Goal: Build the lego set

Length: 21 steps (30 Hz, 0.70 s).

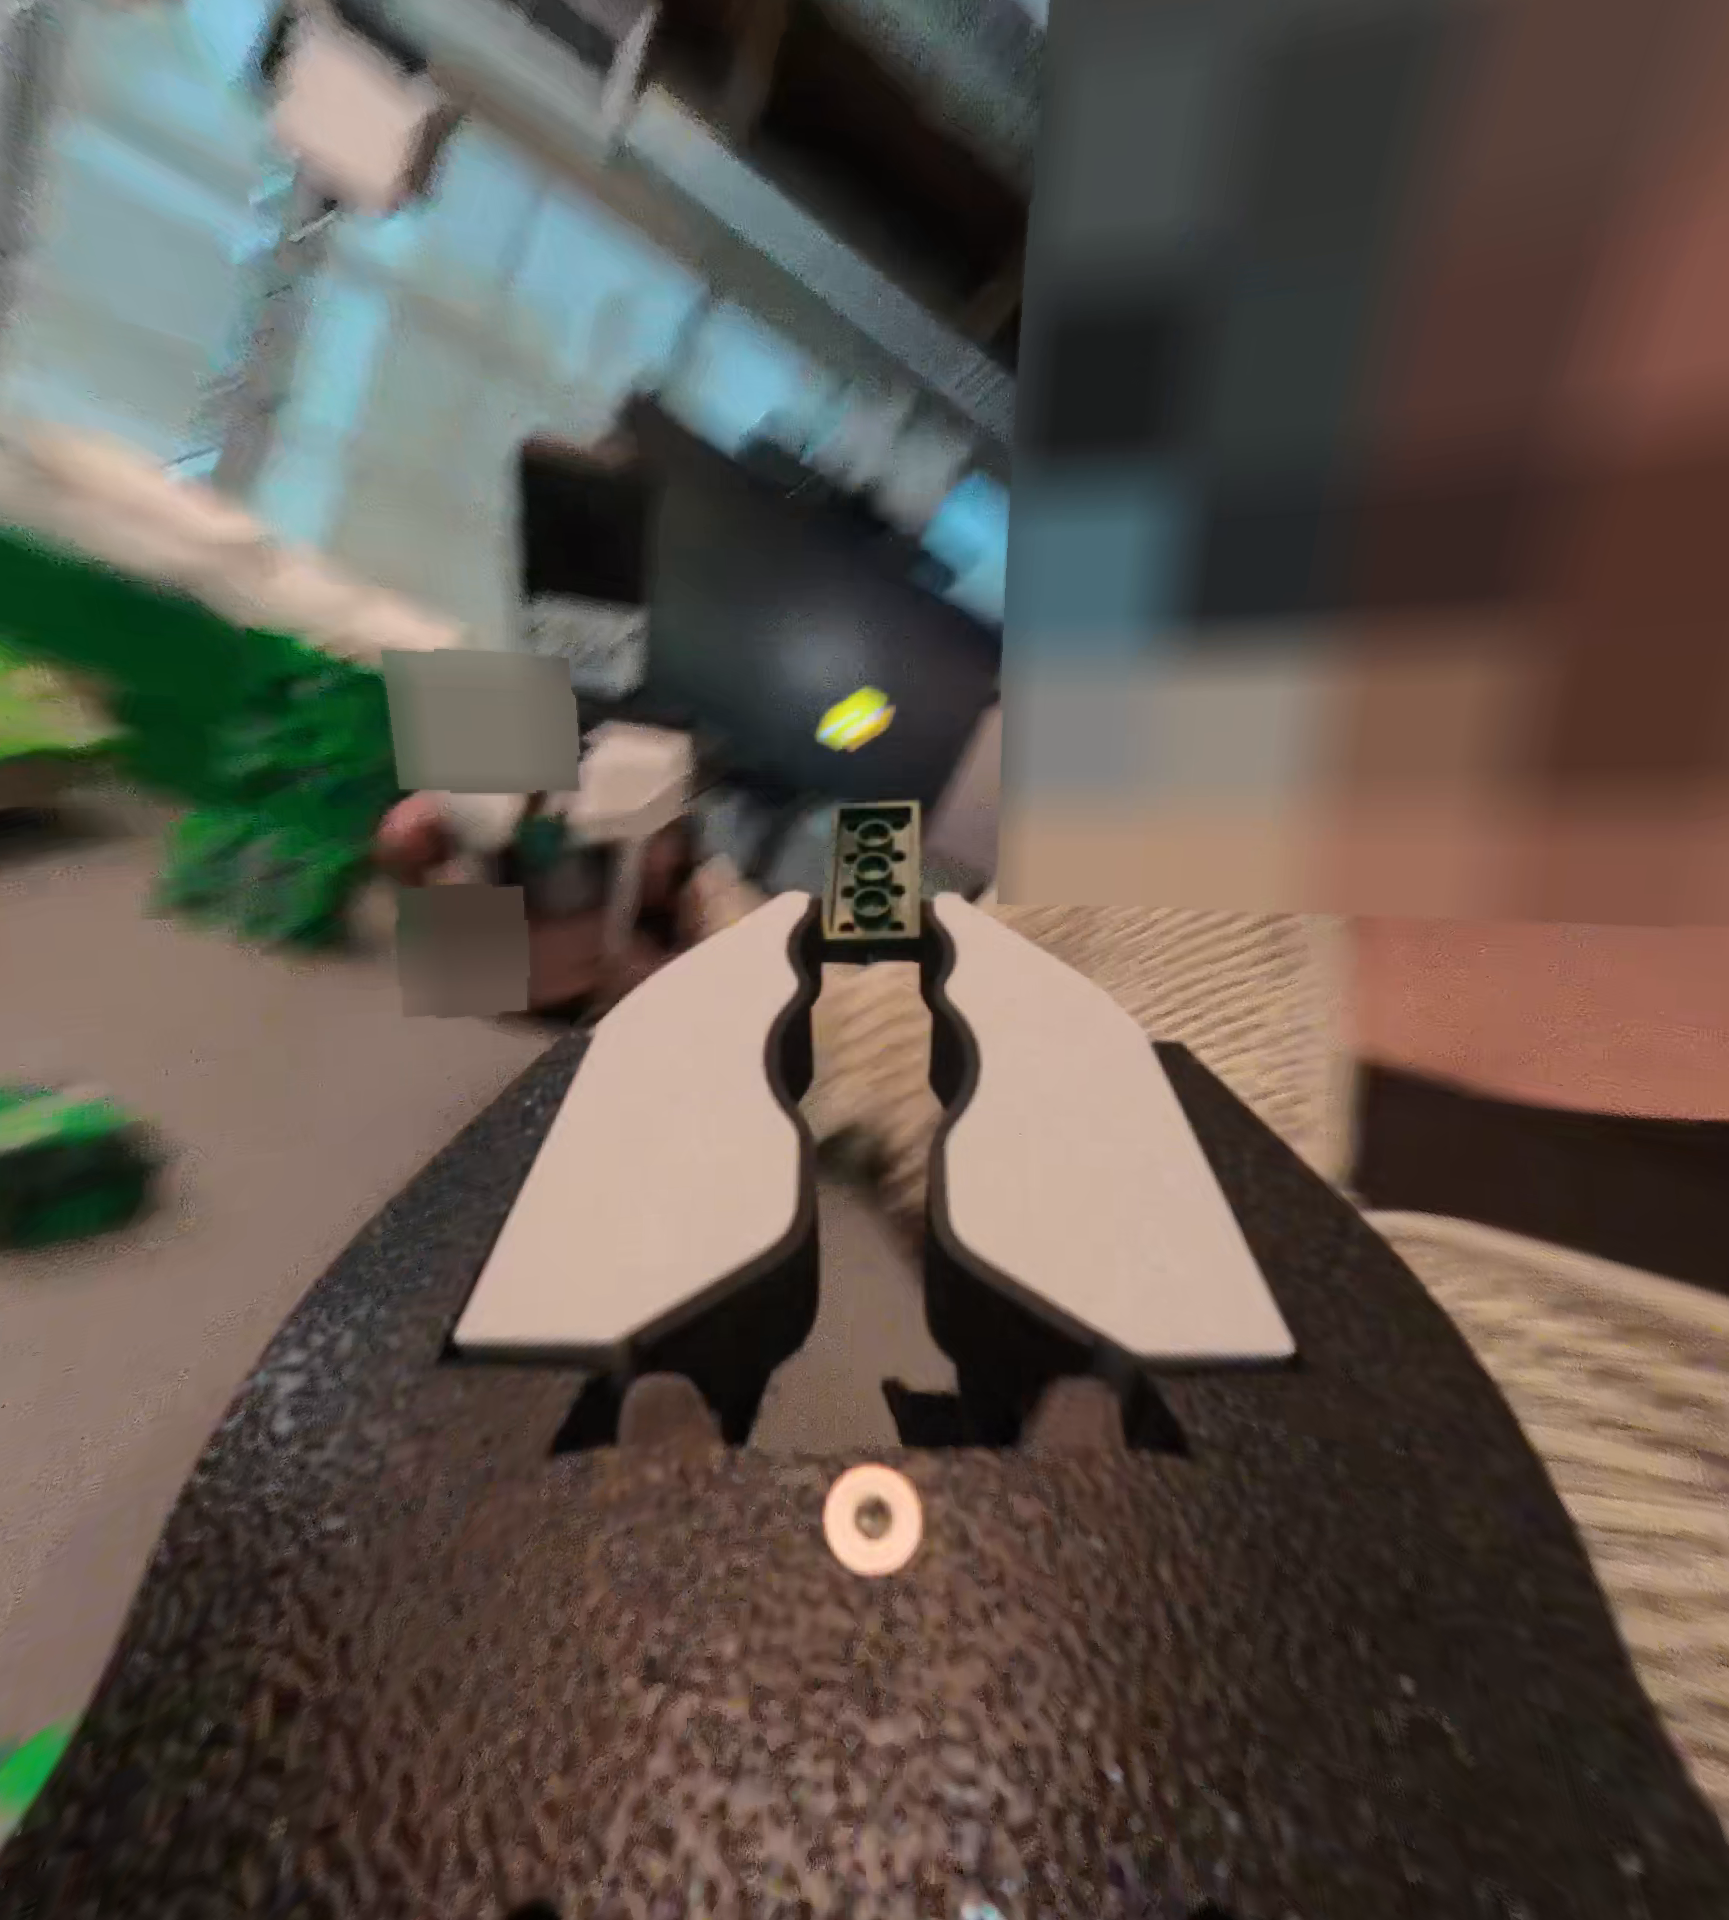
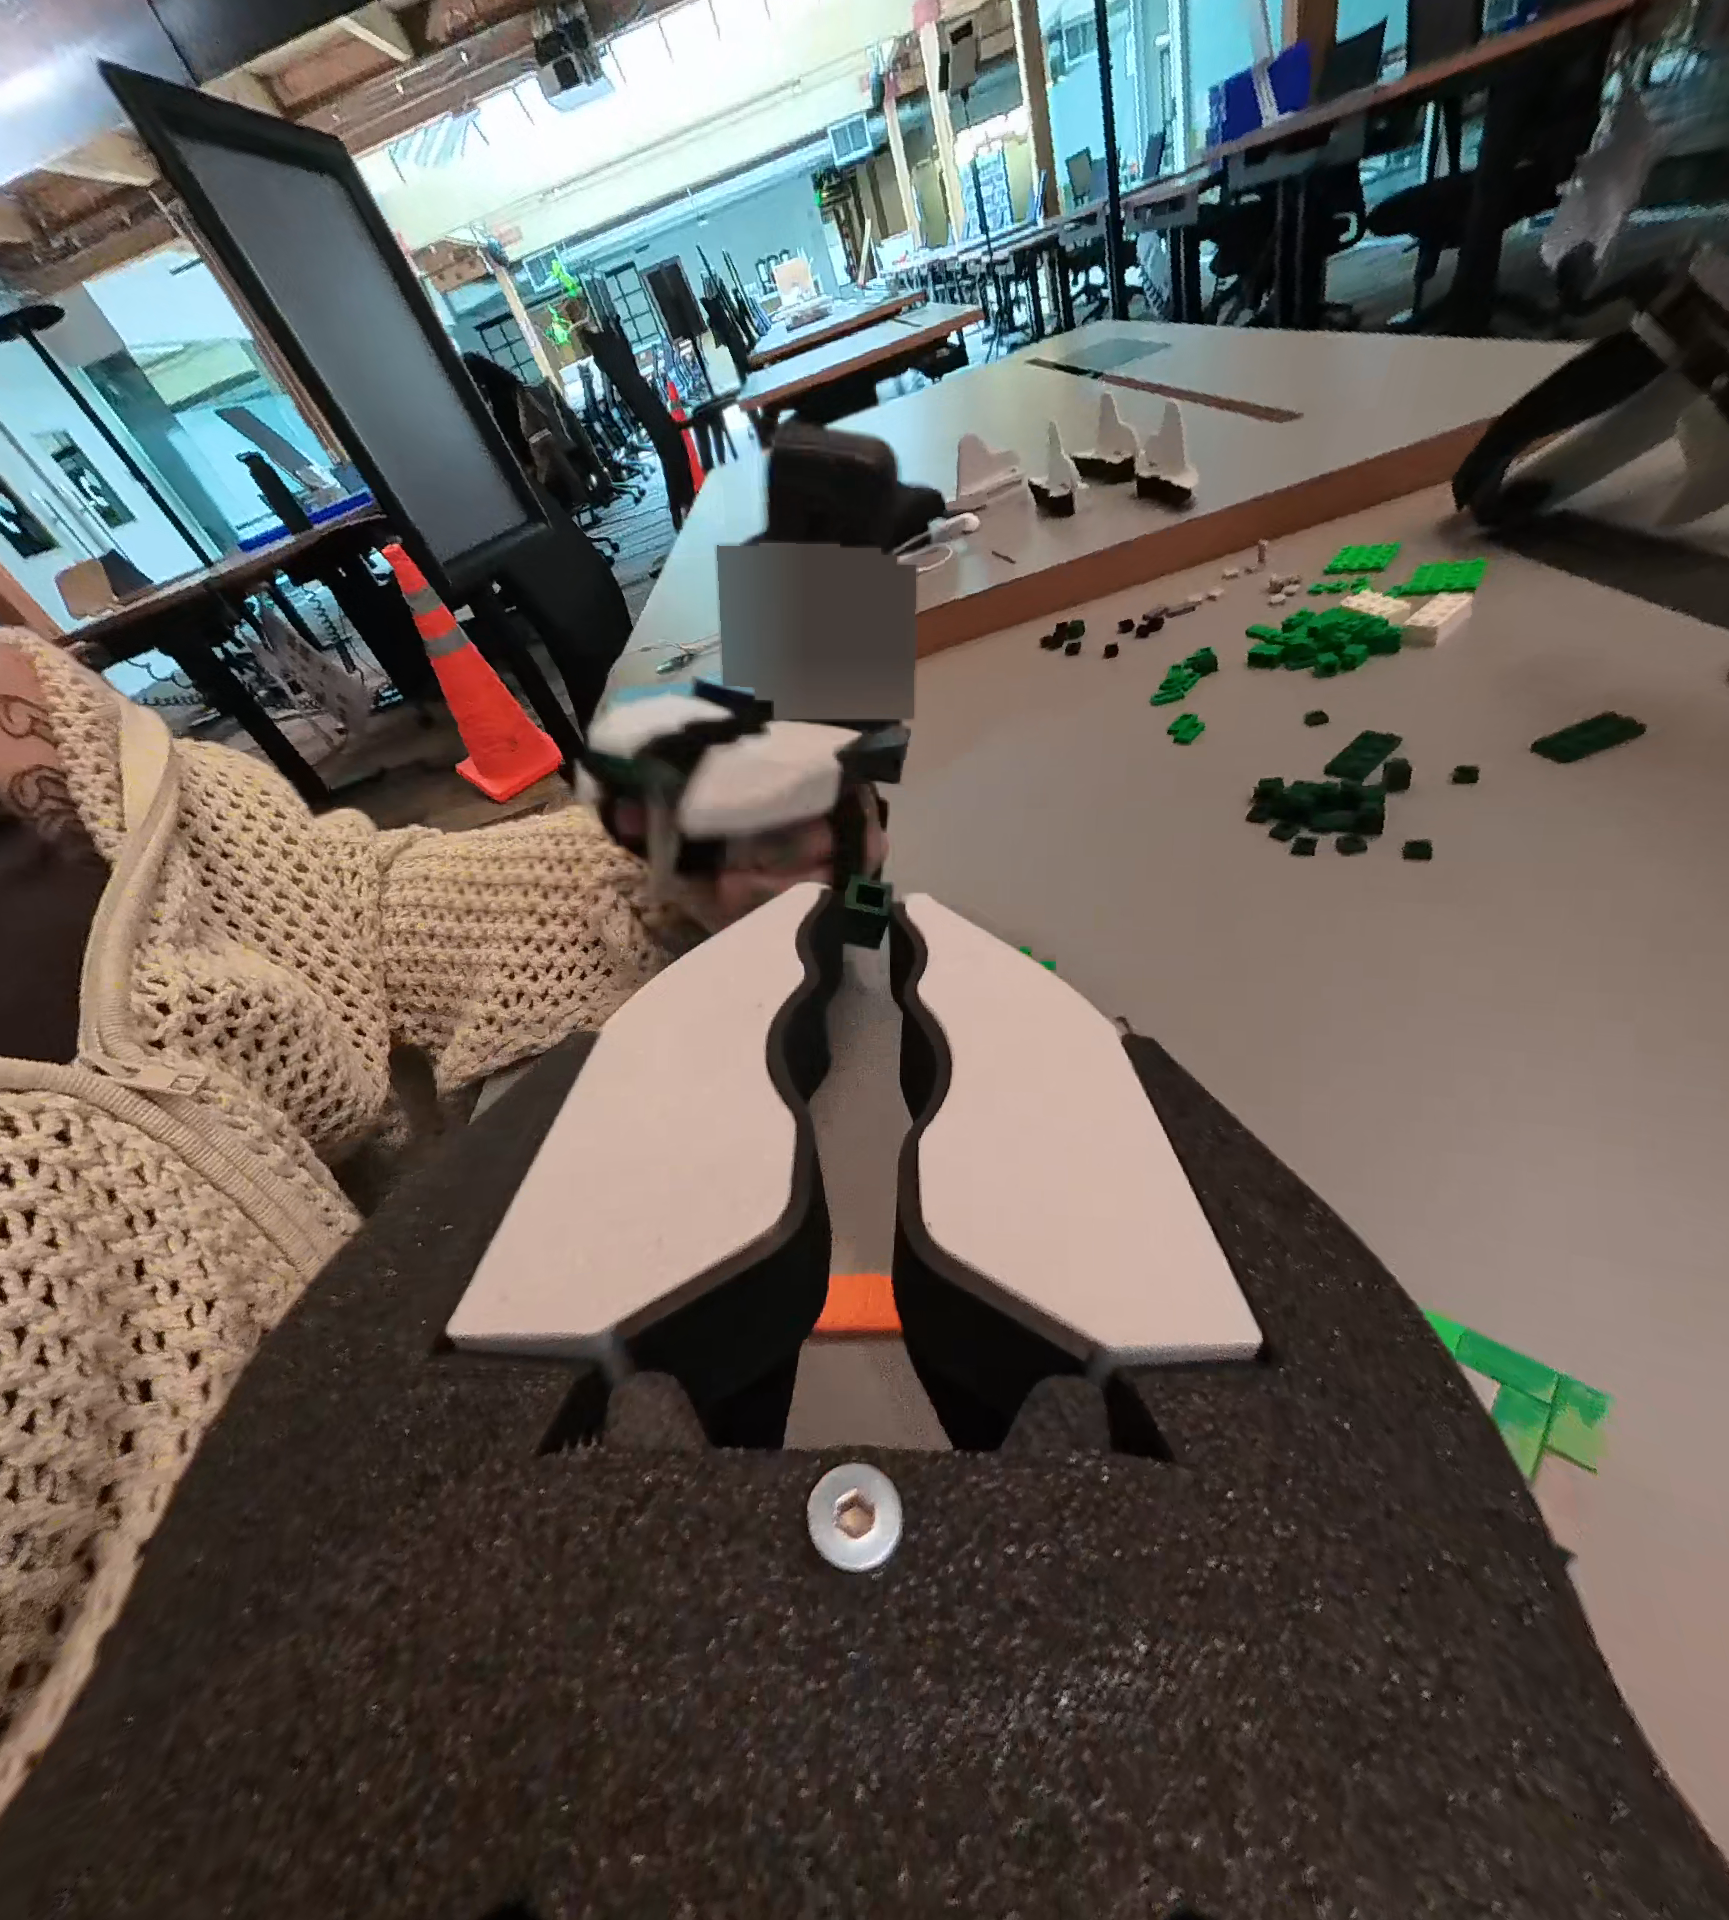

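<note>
Stretching away to the right, a grey table (image 2: 1203,1039) carried scattered piles of green bricks (image 2: 1317,639), well apart from both tools. The left gripper (image 1: 875,925) was closed on a dark green plate (image 1: 872,868), underside toward its camera, long axis running straight out beyond the fingertips. The right gripper (image 2: 860,920) was pinched on a small dark green brick (image 2: 865,912), hollow side toward its camera. In the right wrist view the left gripper sat just beyond that brick, so the pieces seemed close to mating; contact was unclear.
</note>
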Tool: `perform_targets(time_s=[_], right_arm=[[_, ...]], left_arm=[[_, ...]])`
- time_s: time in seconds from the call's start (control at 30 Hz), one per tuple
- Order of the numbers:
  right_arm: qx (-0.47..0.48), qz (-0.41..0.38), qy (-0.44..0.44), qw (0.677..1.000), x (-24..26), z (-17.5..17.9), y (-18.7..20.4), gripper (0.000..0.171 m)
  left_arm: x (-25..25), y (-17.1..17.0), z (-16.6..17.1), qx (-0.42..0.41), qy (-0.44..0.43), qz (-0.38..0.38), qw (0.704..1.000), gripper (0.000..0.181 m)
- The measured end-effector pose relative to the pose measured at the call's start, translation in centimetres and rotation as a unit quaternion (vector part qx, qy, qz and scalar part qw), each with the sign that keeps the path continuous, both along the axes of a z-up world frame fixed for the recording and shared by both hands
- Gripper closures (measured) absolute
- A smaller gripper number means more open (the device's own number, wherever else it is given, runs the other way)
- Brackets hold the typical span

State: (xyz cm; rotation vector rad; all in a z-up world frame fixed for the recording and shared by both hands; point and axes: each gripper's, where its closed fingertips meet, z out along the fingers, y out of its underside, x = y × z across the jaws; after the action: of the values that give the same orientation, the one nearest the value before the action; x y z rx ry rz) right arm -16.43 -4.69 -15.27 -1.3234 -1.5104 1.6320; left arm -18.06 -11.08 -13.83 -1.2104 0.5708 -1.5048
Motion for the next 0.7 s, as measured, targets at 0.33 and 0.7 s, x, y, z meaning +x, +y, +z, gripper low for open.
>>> perform_targets(time_s=[0.33,0.7], right_arm=[[-0.013,-0.001,0.008,1.000,0.3,0.2,0.3,0.163],[0.001,0.001,-0.002,1.000,0.3,-0.3,0.1,0.163]], left_arm=[[-4.8,-5.0,5.3,0.086,-0.215,-0.127,0.965,0.164],[-5.2,-5.3,5.5,0.081,-0.230,-0.144,0.959,0.163]])
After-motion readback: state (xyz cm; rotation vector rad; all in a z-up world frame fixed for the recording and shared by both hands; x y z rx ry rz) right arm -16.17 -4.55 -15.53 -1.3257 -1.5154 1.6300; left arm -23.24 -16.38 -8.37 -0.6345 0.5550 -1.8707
